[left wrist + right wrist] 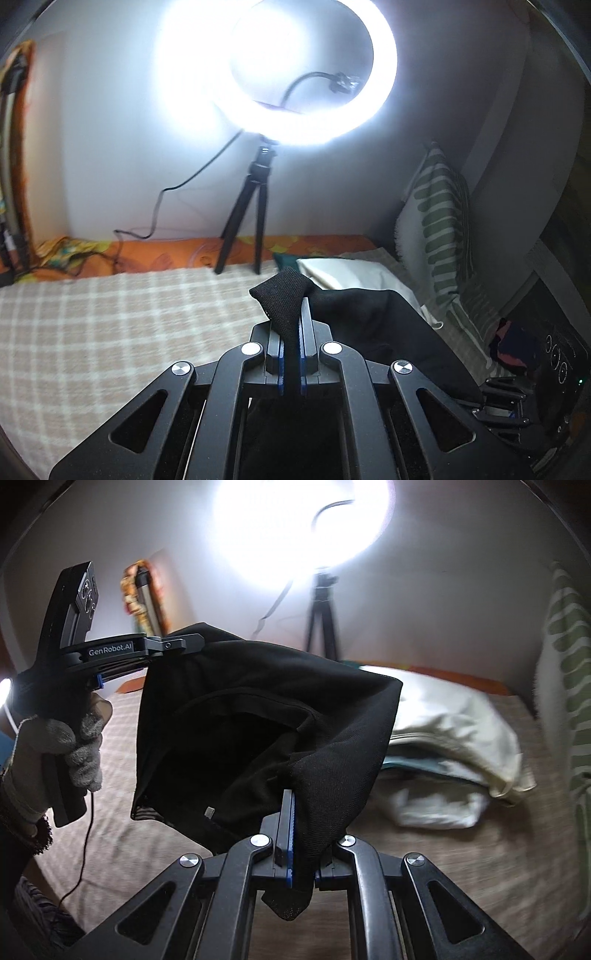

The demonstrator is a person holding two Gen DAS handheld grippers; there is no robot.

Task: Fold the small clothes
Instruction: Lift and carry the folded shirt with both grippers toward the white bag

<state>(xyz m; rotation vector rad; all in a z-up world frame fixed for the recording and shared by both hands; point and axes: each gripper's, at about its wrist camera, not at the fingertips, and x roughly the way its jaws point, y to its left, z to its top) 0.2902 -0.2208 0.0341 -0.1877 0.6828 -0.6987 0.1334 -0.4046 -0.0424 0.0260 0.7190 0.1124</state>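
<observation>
Black garment point(266, 716) hiding right jaws' tips.

Right wrist view: the one legible marking is the brand "GenRobot.AI", printed in pale letters on the dark curved body of the left gripper point(192, 639), just behind its fingers, where it is seen side-on and held in a gloved hand point(55, 753). Left wrist view: no legible text, label, number or sign; the three round marks on the dark device point(557, 360) at lower right carry no readable characters
</observation>
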